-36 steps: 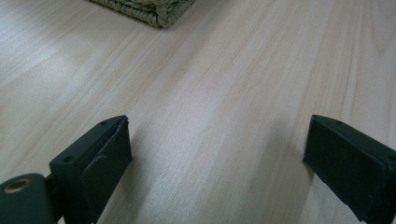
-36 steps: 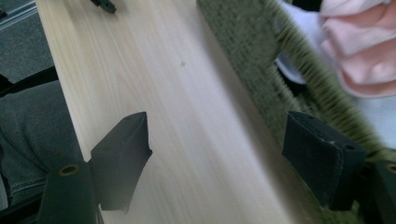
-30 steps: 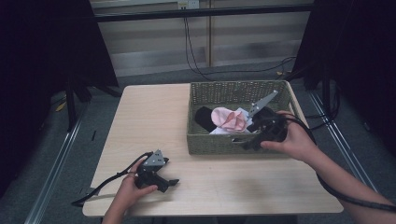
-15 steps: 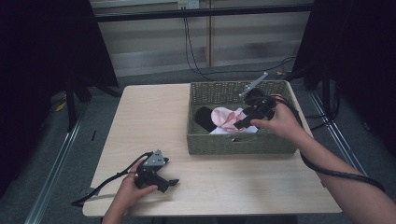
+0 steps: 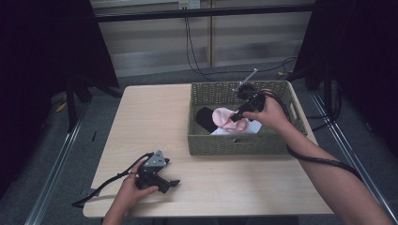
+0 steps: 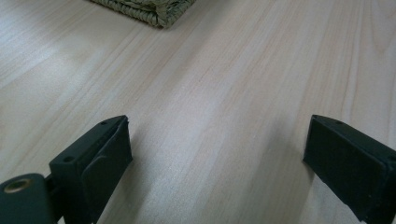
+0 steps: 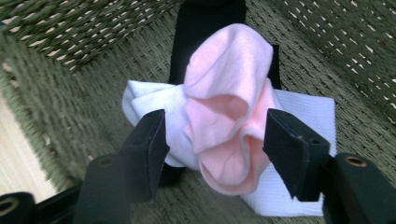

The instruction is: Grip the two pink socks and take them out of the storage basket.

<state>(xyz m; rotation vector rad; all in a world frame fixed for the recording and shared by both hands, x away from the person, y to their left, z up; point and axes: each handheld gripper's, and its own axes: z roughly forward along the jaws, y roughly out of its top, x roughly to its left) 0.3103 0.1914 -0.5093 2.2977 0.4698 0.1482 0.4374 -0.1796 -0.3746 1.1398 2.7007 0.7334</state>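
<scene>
A green woven basket [image 5: 234,143] stands on the right half of the wooden table [image 5: 155,122]. Inside it lie a crumpled pink cloth [image 5: 224,117] [image 7: 229,107], a white cloth [image 5: 252,127] [image 7: 308,112] and a black cloth [image 5: 204,119] [image 7: 205,23]. My right gripper [image 5: 237,115] [image 7: 215,140] is lowered into the basket, open, its jaws standing on either side of the pink cloth without closing on it. My left gripper [image 5: 172,183] [image 6: 215,154] rests on the table near the front left, held by a hand, open with bare wood between its jaws.
The basket's corner [image 6: 154,7] lies ahead of the left gripper. Cables [image 5: 197,51] hang behind the table. A cable [image 5: 319,159] trails along the right forearm. Metal rails [image 5: 51,178] run along the floor on both sides.
The right gripper has moved from the basket's front right rim farther in and down over the pink cloth. The left gripper has stayed still.
</scene>
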